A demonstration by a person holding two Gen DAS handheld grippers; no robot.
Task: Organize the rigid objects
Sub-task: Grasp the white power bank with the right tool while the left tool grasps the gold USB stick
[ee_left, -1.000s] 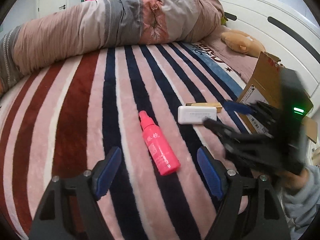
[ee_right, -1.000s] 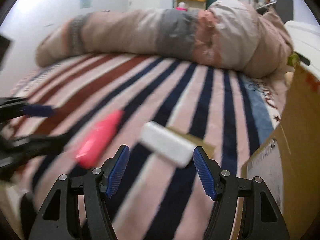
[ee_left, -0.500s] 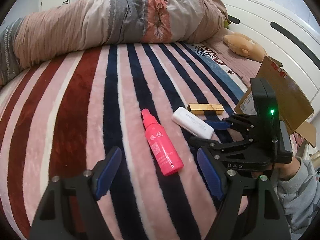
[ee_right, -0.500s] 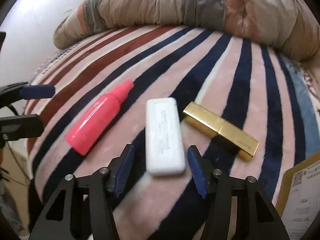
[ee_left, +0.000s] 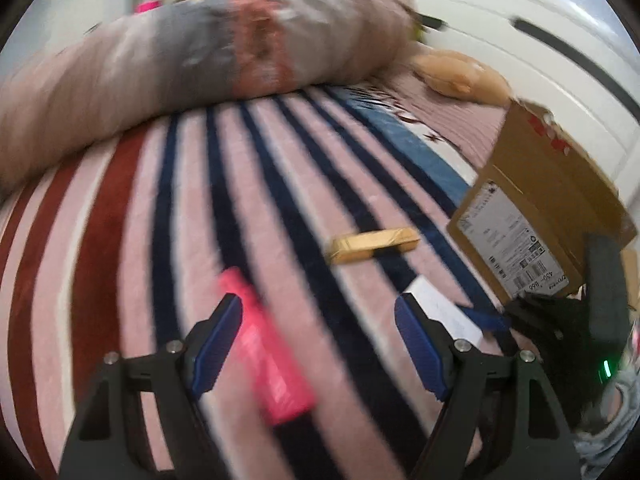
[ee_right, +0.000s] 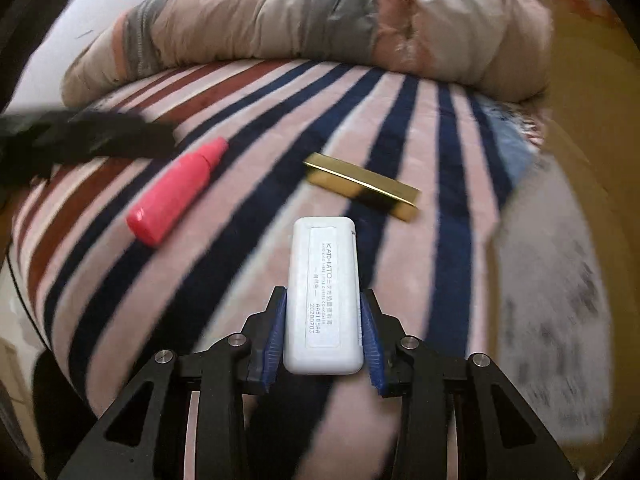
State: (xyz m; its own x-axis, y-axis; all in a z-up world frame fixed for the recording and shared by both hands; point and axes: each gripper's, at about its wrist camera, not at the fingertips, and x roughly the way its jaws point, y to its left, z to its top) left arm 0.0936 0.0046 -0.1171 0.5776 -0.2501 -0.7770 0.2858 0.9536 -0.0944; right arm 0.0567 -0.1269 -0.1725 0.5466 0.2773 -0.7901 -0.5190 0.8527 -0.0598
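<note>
My right gripper (ee_right: pixel 323 334) is shut on a white rectangular case (ee_right: pixel 323 292) and holds it above the striped blanket (ee_right: pixel 248 208); the case also shows in the left wrist view (ee_left: pixel 444 312). A pink bottle (ee_right: pixel 176 192) lies to the left and a gold rectangular case (ee_right: pixel 360 184) lies beyond. My left gripper (ee_left: pixel 318 344) is open, its jaws on either side of the pink bottle (ee_left: pixel 268 356), which lies nearer the left finger. The gold case (ee_left: pixel 374 244) lies further ahead.
An open cardboard box (ee_left: pixel 536 208) stands at the right on the bed; it fills the right edge of the right wrist view (ee_right: pixel 580 160). A rolled duvet (ee_left: pixel 200 56) lies across the back. A plush toy (ee_left: pixel 460 72) sits by the white headboard (ee_left: pixel 540 40).
My right gripper has closed on the white case and lifted it off the blanket. My left gripper has moved forward over the pink bottle.
</note>
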